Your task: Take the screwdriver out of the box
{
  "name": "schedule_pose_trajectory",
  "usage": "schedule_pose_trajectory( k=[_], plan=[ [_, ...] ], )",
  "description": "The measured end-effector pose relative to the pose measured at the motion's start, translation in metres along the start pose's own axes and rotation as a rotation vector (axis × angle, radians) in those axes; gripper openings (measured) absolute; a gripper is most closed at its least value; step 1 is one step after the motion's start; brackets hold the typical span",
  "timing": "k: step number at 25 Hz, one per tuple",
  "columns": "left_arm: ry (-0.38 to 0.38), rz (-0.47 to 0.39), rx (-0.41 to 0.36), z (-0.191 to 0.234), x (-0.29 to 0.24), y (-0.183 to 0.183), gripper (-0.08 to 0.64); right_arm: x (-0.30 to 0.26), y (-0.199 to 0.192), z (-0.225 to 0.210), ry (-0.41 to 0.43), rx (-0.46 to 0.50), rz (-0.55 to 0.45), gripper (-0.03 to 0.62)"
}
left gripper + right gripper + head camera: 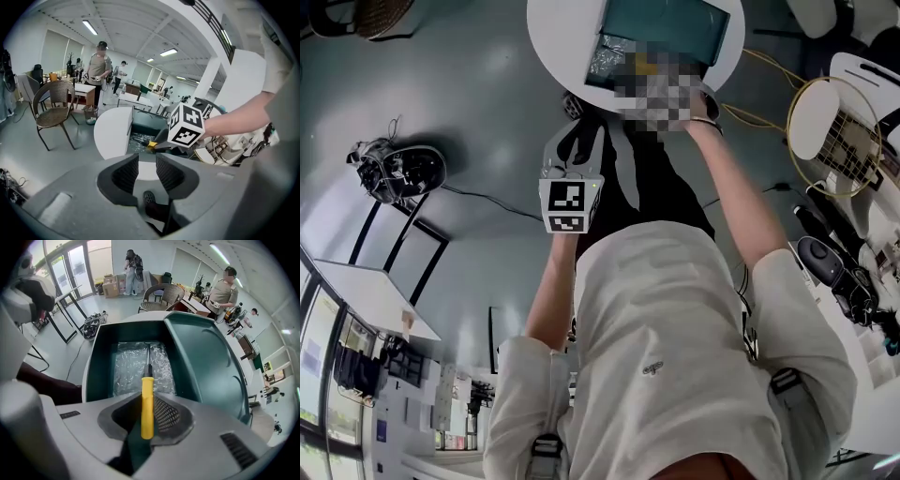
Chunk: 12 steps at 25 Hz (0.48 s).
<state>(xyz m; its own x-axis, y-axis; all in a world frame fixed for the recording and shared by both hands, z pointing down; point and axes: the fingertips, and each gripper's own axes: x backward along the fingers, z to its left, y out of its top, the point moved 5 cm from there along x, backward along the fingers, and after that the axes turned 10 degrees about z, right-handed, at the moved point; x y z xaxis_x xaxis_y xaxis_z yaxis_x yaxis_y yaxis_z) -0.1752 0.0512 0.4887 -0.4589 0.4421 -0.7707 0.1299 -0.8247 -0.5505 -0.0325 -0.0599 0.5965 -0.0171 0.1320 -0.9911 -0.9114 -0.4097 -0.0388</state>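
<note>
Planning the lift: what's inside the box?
Clear crinkled wrap on the box floor, with the screwdriver above it in the right tool. The tool covers the near end.

Round white surface [553, 37] at the top of the head view, grey floor [478, 84] all around it. Out past its left edge, a black bundle of gear and cables [397, 172] lies on the floor. Over to the left gripper view: wicker chair [52, 104] standing left of the surface, a person [97, 65] on their feet behind it, strip lights [89, 27] overhead. Right gripper view now: cardboard boxes [111, 285] by the glass doors [101, 261], well beyond the far edge.
</note>
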Motion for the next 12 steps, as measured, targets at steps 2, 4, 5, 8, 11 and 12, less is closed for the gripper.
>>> schedule_pose_trajectory(
  k=[2, 4, 5, 8, 11, 12],
  plan=[
    [-0.012, -0.015, -0.013, 0.006, 0.007, 0.008, 0.12, 0.01, 0.001, 0.001, -0.005, -0.01, -0.003, 0.08],
    [-0.025, -0.031, -0.03, 0.01, 0.013, 0.017, 0.12, 0.027, 0.001, 0.002, -0.018, -0.034, -0.021, 0.08],
    [-0.033, -0.04, -0.039, 0.011, 0.017, 0.021, 0.117, 0.037, 0.001, 0.002, -0.027, -0.05, -0.036, 0.08],
    [-0.059, -0.066, -0.074, 0.009, 0.03, 0.033, 0.096, 0.074, -0.003, 0.005, -0.046, -0.129, -0.108, 0.078],
    [-0.088, -0.093, -0.123, 0.006, 0.041, 0.045, 0.069, 0.116, -0.007, 0.007, -0.061, -0.248, -0.207, 0.08],
    [-0.097, -0.099, -0.142, 0.005, 0.044, 0.048, 0.063, 0.129, -0.01, 0.009, -0.065, -0.293, -0.241, 0.08]
  ],
)
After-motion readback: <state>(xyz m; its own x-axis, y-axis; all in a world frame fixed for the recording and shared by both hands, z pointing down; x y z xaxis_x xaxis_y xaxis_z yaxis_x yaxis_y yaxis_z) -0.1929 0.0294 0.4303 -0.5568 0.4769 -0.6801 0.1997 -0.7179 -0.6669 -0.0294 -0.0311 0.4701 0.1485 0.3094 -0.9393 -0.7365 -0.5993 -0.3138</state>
